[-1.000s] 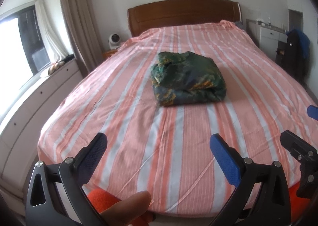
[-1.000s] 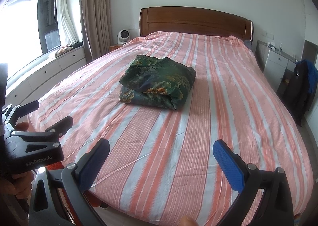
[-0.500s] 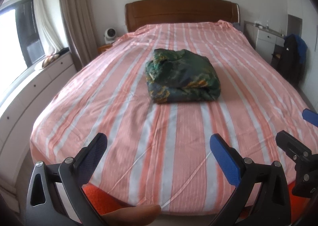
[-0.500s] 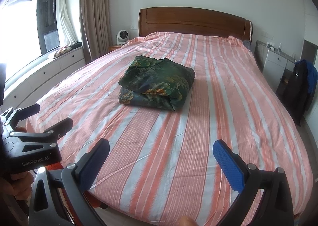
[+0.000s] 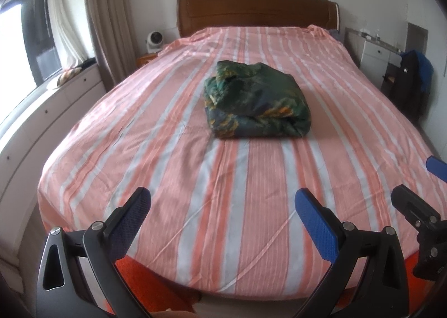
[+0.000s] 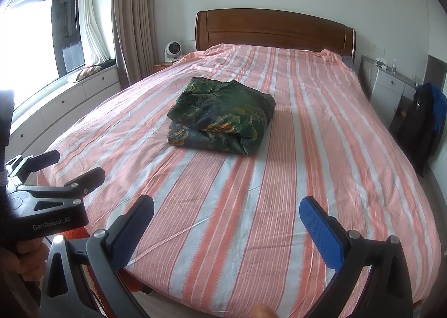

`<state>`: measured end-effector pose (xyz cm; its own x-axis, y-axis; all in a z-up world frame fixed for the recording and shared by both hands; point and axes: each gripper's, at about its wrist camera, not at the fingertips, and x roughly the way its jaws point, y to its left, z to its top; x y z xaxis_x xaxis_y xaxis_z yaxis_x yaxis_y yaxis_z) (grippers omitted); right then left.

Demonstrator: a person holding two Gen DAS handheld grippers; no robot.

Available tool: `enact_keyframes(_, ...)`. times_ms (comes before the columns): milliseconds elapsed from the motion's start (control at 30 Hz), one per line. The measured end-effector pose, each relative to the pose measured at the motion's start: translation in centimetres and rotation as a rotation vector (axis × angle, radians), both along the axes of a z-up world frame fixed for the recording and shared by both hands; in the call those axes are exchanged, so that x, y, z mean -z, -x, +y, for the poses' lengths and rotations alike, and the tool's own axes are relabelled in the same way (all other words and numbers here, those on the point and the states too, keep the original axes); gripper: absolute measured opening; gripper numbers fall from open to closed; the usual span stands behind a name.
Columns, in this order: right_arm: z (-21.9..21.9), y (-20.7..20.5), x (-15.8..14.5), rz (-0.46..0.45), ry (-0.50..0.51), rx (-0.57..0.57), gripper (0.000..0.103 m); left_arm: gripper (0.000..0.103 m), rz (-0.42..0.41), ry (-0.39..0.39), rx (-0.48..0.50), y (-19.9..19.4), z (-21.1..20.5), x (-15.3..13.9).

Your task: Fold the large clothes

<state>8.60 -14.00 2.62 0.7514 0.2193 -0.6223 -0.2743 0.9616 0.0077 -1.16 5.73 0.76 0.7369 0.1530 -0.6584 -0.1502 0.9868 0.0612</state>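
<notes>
A dark green patterned garment (image 5: 257, 102) lies folded in a compact bundle on the middle of the pink striped bed (image 5: 139, 133); it also shows in the right wrist view (image 6: 220, 115). My left gripper (image 5: 223, 217) is open and empty, held back over the foot of the bed, well short of the bundle. My right gripper (image 6: 226, 223) is open and empty too, beside it at the foot edge. The right gripper also shows at the right edge of the left wrist view (image 5: 416, 189), and the left gripper at the left of the right wrist view (image 6: 56, 170).
A wooden headboard (image 6: 273, 30) stands at the far end. White drawer units (image 5: 36, 122) run under the window on the left. A small fan (image 6: 172, 51) sits on a nightstand. A dark jacket (image 6: 427, 119) hangs by a white cabinet on the right.
Both grippers have drawn back a little from the bed, open and empty throughout. The left wrist view has swung slightly left. The folded bundle has not moved.
</notes>
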Motion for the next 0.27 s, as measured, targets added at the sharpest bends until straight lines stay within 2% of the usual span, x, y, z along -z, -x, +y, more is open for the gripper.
enact_keyframes(267,-0.16,-0.32,0.47,0.014,0.003,0.007,0.103,0.103,-0.009,-0.007,-0.010,0.05,0.07,0.23)
